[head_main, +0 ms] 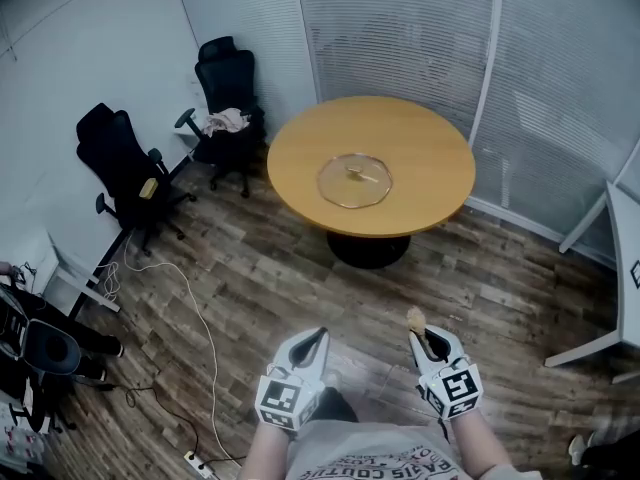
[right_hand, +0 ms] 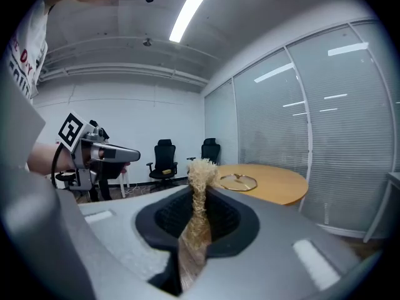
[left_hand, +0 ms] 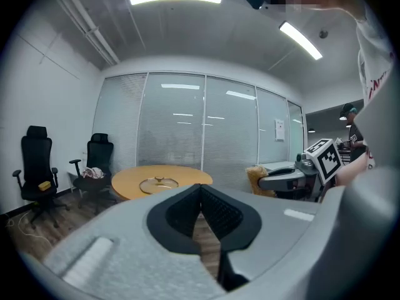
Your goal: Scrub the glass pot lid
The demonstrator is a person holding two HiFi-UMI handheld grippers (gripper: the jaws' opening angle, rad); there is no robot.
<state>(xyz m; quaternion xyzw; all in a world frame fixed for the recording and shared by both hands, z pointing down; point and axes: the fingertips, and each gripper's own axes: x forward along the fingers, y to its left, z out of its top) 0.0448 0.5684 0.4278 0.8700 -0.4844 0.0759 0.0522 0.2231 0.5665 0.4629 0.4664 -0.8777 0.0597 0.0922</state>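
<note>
One glass lid (head_main: 354, 180): counter (head_main: 430, 158) centre.
My left gripper (left_hand: 200, 189): jaws pressed together.
My right gripper (right_hand: 200, 195): jaws pinching straw brush (right_hand: 201, 174).

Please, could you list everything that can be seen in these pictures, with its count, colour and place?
round wooden table: 1, light brown, near the glass wall
round glass pot lid: 1, clear, flat on the table
black office chairs: 2, black, by the white wall left of the table
crumpled cloth: 1, pale, on the farther chair's seat
small yellow object: 1, on the nearer chair; too small to tell
white cable: 1, on the wood-pattern floor
white desk: 1, at the right edge
tan fibre scrubber: 1, between the right gripper's jaws
left gripper: 1, grey, jaws together, empty
right gripper: 1, grey, shut on the scrubber
</note>
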